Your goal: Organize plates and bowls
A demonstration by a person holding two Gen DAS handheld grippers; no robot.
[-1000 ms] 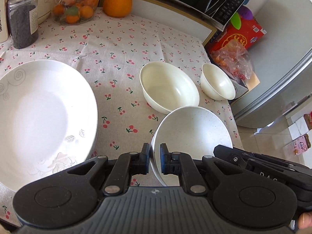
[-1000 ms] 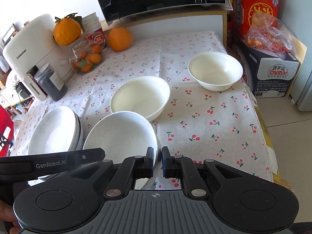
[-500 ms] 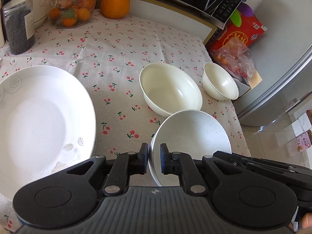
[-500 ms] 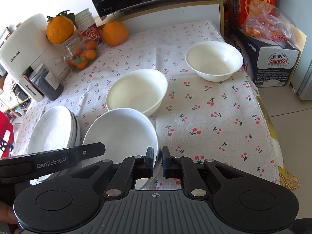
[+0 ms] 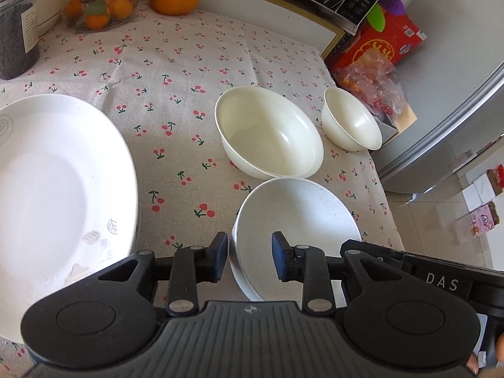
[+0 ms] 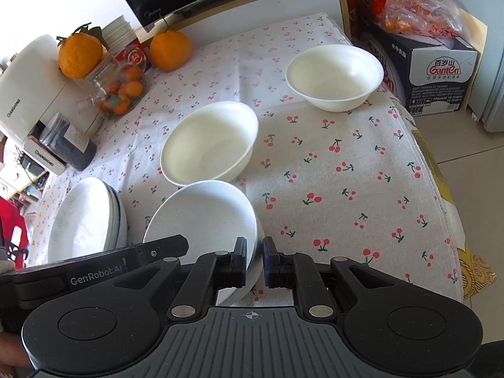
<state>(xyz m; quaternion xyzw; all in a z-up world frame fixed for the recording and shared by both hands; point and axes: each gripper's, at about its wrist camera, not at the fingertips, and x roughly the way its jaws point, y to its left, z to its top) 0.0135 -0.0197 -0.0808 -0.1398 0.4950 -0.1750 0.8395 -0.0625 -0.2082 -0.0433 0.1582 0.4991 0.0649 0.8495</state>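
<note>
my left gripper [image 5: 249, 260] matte black, ribbed grey top, silver screws, "DAS" on my right gripper [image 6: 254, 262], "GenRobot.AI" lettering too

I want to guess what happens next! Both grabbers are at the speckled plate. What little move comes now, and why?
Probably the right gripper lets go too. The left gripper has just been opening, its pads off the speckled plate, which seems to sit flat on the tablecloth. The right one pinches its rim.

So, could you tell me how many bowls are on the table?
3: a speckled bowl nearest, between both grippers; a cream bowl just behind it; a smaller bowl near the table's far right edge.
</note>
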